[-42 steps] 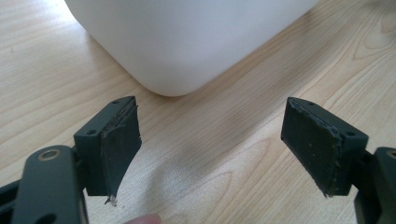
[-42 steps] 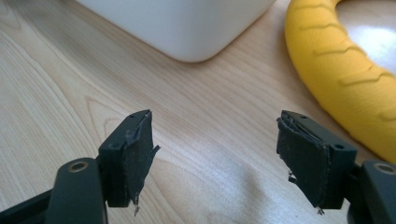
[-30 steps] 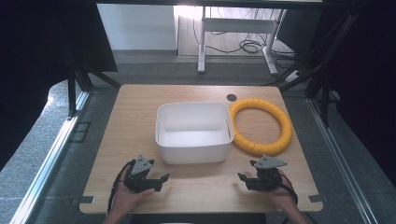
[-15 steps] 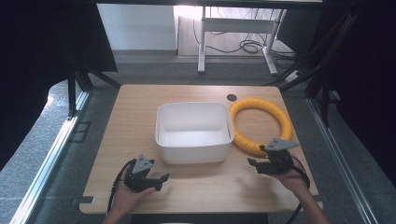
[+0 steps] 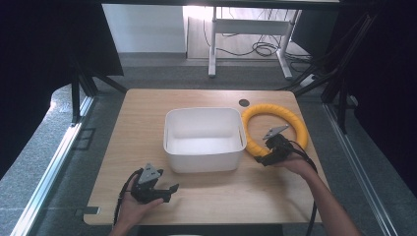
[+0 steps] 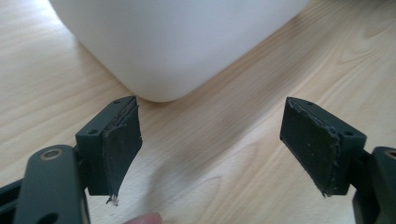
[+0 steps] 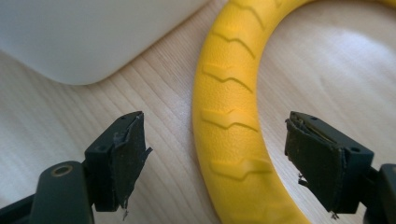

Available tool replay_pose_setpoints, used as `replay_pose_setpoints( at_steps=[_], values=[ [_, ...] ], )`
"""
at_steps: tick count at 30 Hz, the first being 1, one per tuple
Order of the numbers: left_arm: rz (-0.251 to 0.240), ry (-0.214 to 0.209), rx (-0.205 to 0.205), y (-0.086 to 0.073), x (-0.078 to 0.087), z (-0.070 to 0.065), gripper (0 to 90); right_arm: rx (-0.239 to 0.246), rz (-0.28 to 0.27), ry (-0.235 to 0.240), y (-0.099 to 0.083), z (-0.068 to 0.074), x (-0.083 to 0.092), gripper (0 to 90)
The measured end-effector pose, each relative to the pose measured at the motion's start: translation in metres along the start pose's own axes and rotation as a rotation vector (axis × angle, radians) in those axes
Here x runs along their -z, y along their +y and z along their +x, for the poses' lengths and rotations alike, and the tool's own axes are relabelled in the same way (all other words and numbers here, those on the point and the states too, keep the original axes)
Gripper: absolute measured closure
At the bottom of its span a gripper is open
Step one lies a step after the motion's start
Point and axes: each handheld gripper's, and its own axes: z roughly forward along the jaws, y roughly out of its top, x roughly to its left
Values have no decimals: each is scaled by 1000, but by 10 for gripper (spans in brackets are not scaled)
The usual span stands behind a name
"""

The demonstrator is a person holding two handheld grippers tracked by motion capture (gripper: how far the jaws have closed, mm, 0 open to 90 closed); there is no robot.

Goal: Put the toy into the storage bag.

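A yellow ring (image 5: 295,123) (image 7: 233,135) lies flat on the wooden table (image 5: 147,108), right of a white bin (image 5: 204,139). My right gripper (image 5: 262,160) (image 7: 217,161) is over the ring's near-left arc. Its jaws have just been opening and now stand wide, one on each side of the ring's band, pads apart from it. My left gripper (image 5: 173,189) (image 6: 212,154) rests near the table's front left, open, with bare wood between its pads. It points at the bin's (image 6: 177,42) near corner.
A small dark grommet hole (image 5: 244,103) sits in the table behind the bin. A cable trails from each gripper toward the front edge. Beyond the table are a grey floor, dark stands and a white desk frame (image 5: 212,44).
My right hand has moved away from the front edge, up to the yellow ring's near-left arc. The left hand has stayed put.
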Motion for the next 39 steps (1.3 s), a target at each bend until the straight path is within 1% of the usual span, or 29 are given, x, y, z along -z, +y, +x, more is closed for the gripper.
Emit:
replay_pose_setpoints(
  at_steps=[1,2,3,5,7,8,9,10,13,15,16,17,18,19,21,22,24,27,28,29,30,31,32,33,34,35,36,37,39],
  values=[
    [0,0,0,0,0,0,204,0,0,0,0,0,0,205],
    [-3,10,-3,0,1,0,204,-4,10,6,0,-1,-3,205],
    [-4,16,-8,1,1,0,204,1,40,6,-1,-4,-12,211],
    [-10,15,-3,1,2,0,203,3,51,9,-1,-5,-15,218],
    [-10,22,-3,0,3,1,203,9,74,8,-1,-6,-20,240],
    [-14,22,3,0,4,2,203,-2,94,10,-2,-7,-24,270],
    [-14,22,3,0,4,2,203,-2,94,10,-2,-7,-24,270],
    [-12,24,4,0,4,3,203,-5,107,22,-2,-9,-28,300],
    [-10,28,5,-1,4,4,204,-4,121,34,-4,-11,-31,304],
    [-8,30,7,-1,4,5,204,-17,113,50,-4,-13,-32,329],
    [-7,31,6,-1,4,5,205,-23,100,58,-4,-15,-32,404],
    [-7,31,6,-1,4,5,205,-23,100,58,-4,-15,-32,404],
    [-7,30,6,-1,4,5,205,-19,96,58,-3,-16,-32,445],
    [-7,31,4,-1,4,4,205,-12,118,71,-1,-19,-31,459],
    [-8,32,3,-1,4,4,205,-3,130,73,0,-19,-31,465],
    [-8,35,2,-1,4,4,205,14,167,79,5,-19,-32,477],
    [-8,38,2,-1,4,5,205,16,167,81,6,-19,-32,481],
    [-10,43,10,-3,5,7,206,12,150,96,5,-20,-31,488],
    [-9,47,14,-3,5,8,207,3,112,93,6,-20,-27,491],
    [-9,47,14,-3,5,8,207,3,112,93,6,-20,-27,491],
    [-9,48,16,-3,5,9,207,1,90,98,7,-20,-24,493],
    [-8,50,14,-3,5,9,207,-18,33,109,11,-21,-14,498],
    [-8,50,14,-3,5,9,207,-18,33,109,11,-21,-14,498],
    [-8,50,13,-3,5,9,207,-27,2,115,12,-22,-8,501],
    [-8,51,12,-3,5,8,207,-44,-64,144,14,-25,4,505],
    [-8,51,12,-3,5,8,207,-44,-64,144,14,-25,4,505],
    [-9,51,10,-3,5,8,206,-55,-112,156,14,-27,16,507],
    [-9,51,10,-2,5,8,206,-55,-112,156,14,-27,16,507],
    [-11,51,10,-2,5,7,206,-93,-191,182,10,-31,32,509]
  ],
)
